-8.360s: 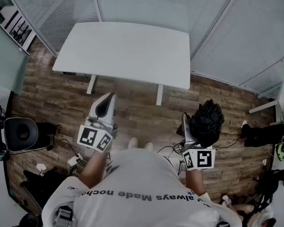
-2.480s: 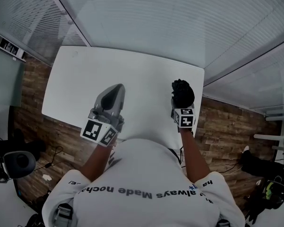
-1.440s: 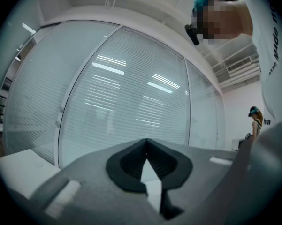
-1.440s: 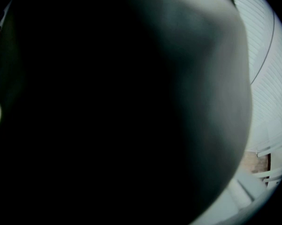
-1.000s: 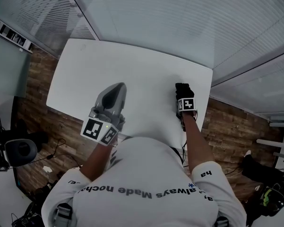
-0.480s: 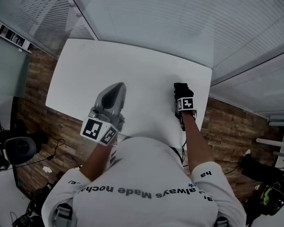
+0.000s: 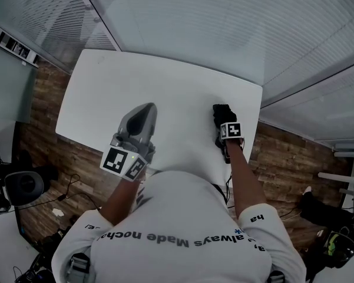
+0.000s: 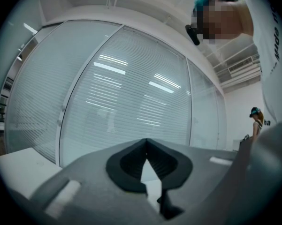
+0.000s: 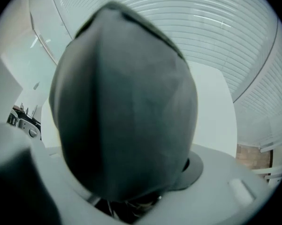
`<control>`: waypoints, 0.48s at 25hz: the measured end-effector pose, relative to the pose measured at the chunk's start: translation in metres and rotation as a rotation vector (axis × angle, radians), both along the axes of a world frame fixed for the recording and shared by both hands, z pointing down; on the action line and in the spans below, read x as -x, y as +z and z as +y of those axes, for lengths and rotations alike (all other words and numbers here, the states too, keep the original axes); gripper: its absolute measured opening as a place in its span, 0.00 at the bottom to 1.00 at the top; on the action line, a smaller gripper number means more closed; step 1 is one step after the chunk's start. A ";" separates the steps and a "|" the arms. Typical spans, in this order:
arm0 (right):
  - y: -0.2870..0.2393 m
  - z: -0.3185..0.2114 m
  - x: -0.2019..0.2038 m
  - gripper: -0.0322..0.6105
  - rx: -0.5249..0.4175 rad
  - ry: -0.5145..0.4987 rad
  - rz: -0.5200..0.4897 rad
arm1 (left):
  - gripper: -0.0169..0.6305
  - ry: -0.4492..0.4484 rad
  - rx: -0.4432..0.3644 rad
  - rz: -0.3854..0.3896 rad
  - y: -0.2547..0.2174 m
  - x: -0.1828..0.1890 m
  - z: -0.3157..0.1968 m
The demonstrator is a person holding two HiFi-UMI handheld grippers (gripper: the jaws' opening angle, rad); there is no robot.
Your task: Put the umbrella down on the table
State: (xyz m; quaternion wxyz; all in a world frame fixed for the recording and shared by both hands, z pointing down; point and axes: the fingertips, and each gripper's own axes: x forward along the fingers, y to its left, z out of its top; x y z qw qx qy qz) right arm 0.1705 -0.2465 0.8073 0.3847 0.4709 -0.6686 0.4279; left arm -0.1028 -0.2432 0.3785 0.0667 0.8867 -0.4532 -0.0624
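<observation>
The folded black umbrella (image 7: 222,113) rests on the white table (image 7: 135,81) near its right front corner. My right gripper (image 7: 224,121) points steeply down over it, and its jaws have just been opening with the umbrella still between them. In the right gripper view the umbrella's dark cloth (image 9: 126,102) fills most of the picture, and a dark pad shows free beside it at the lower right. My left gripper (image 7: 142,109) hangs level above the table's front edge, its tips (image 8: 146,142) together and nothing in them.
Glass walls with blinds (image 7: 224,28) run behind and to the right of the table. Wooden floor (image 7: 41,117) lies left and right of it. A black chair (image 7: 23,184) and cables stand at the lower left.
Since the earliest frame the person has walked up to the table, and the right gripper has lowered the umbrella onto it. Over the last second both hands stay put.
</observation>
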 end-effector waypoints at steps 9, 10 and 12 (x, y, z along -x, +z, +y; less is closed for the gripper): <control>-0.028 0.001 -0.005 0.48 -0.104 0.022 -0.033 | 0.03 0.013 -0.001 0.008 0.002 -0.008 -0.005; -0.034 0.000 -0.005 0.47 -0.123 0.025 -0.037 | 0.03 0.015 -0.001 0.009 0.002 -0.009 -0.005; -0.047 -0.001 -0.008 0.46 -0.158 0.033 -0.042 | 0.03 0.019 0.000 0.010 0.002 -0.011 -0.006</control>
